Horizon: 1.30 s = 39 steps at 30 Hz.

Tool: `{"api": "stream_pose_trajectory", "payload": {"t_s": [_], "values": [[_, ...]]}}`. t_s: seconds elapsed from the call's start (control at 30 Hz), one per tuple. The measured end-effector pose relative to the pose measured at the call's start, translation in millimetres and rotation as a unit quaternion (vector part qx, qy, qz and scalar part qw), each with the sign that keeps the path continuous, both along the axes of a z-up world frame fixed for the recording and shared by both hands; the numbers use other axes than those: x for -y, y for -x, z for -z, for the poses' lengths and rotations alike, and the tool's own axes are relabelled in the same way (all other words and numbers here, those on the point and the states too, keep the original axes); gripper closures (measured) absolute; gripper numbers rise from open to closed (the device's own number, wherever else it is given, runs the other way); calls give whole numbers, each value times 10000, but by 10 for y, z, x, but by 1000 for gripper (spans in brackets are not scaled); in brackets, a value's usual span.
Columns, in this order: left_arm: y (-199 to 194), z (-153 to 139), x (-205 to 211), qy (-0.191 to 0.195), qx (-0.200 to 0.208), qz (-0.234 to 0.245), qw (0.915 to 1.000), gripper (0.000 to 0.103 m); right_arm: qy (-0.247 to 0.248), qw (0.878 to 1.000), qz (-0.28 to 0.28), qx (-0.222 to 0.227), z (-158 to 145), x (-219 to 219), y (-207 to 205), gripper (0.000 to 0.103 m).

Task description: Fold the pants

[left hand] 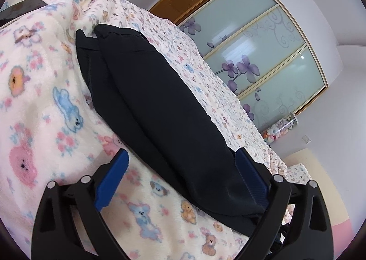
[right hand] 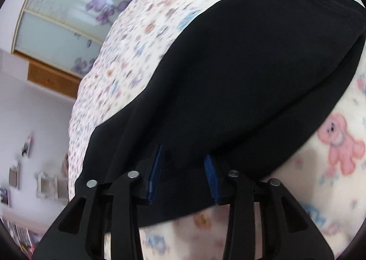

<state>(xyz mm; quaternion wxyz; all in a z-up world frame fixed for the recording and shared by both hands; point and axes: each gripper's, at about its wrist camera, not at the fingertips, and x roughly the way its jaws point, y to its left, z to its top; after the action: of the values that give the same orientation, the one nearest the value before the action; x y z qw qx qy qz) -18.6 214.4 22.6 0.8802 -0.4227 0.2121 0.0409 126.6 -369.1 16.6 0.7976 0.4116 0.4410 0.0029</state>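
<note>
Black pants point(left hand: 160, 109) lie stretched along the bed, folded lengthwise, one leg on the other. My left gripper point(left hand: 180, 161) is wide open at the near end of the pants; its right blue pad point(left hand: 249, 175) lies against the cloth and its left pad point(left hand: 112, 177) is over the blanket. In the right wrist view the pants point(right hand: 251, 77) fill the middle. My right gripper point(right hand: 184, 164) is partly open, its blue pads point(right hand: 156, 168) straddling the near edge of the cloth, which lies loose between them.
A fleece blanket with cartoon animals point(left hand: 41, 91) and a floral sheet point(left hand: 205, 72) cover the bed. A dark tablet point(left hand: 20, 8) lies at the far left. A wardrobe with frosted sliding doors point(left hand: 263, 49) stands beyond the bed.
</note>
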Motion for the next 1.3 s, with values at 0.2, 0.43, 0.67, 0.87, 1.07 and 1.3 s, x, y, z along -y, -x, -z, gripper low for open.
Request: {"api": "stream_pose_trajectory", "payload": {"t_s": [0.2,0.43,0.67,0.87,1.07,1.3], "values": [[4,-8,14,-36,16,24,10000,8,378,9914,186,1236,-505,178,193,99],[2,-4,25,-42,-7,37,10000,8,1152,9850,265,1257,-615,309,484,99],[7,-1,32,-56,-18,51,10000,7,577,9976,-356,125,-80,501,715,92],[-9,1,57,-87,-57,77,9999,7,45,9940,698,843,-479,1232,1053,87],[-23,-1,106,-218,-85,118,9997,6,-621,9892,1277,369,-295,1580,1020,79],[-40,27,93,-253,-148,117,9995,6,-192,9860,1649,-140,-144,1644,914,79]]}}
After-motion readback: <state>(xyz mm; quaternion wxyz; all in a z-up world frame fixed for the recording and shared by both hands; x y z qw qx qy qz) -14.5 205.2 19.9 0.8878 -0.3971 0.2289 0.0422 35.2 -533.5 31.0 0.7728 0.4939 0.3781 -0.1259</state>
